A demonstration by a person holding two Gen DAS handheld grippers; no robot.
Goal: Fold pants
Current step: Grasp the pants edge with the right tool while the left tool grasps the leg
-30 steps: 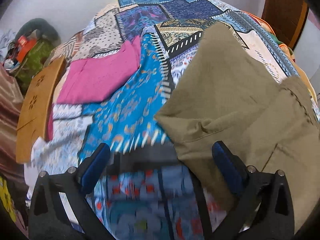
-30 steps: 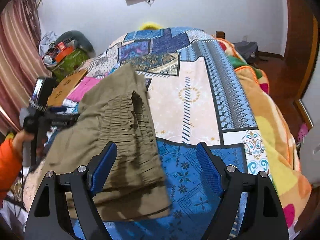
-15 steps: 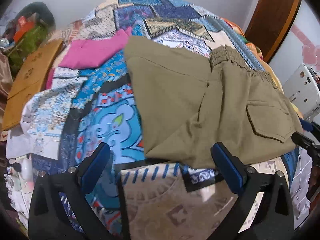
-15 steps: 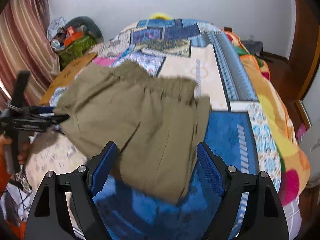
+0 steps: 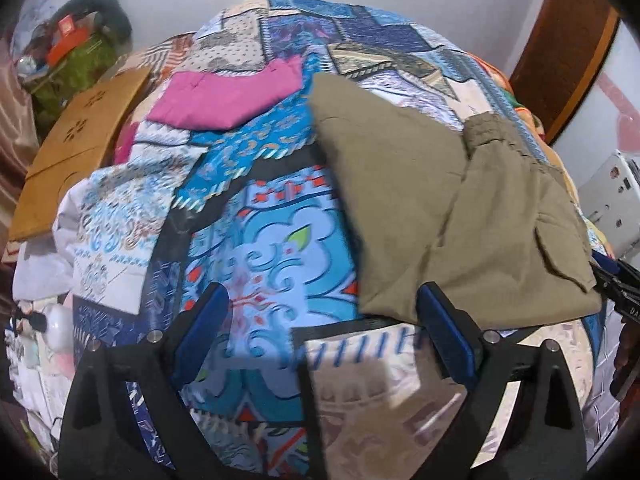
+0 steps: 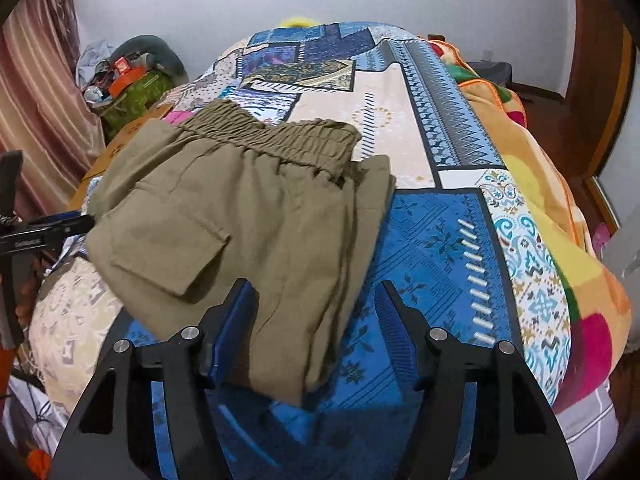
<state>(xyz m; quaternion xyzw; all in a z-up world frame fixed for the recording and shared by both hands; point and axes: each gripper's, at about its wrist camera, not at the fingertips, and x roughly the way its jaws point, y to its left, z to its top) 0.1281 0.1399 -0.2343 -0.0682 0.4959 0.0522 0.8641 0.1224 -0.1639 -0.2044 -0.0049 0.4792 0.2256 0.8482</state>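
Pants (image 6: 248,220) folded on bedspread (image 6: 432,240) — both grippers' jaws apparently apart, empty.

Folded olive pants (image 5: 452,216) lie on the patchwork bedspread (image 5: 272,248), beside a pink garment (image 5: 228,98); the left gripper (image 5: 322,322) hangs spread, holding nothing

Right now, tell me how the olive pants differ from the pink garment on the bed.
The olive pants lie near both open grippers; the pink garment lies farther back. The pants show an elastic waistband and a flap pocket; the pink garment shows neither. Both are folded flat on the patchwork bedspread.
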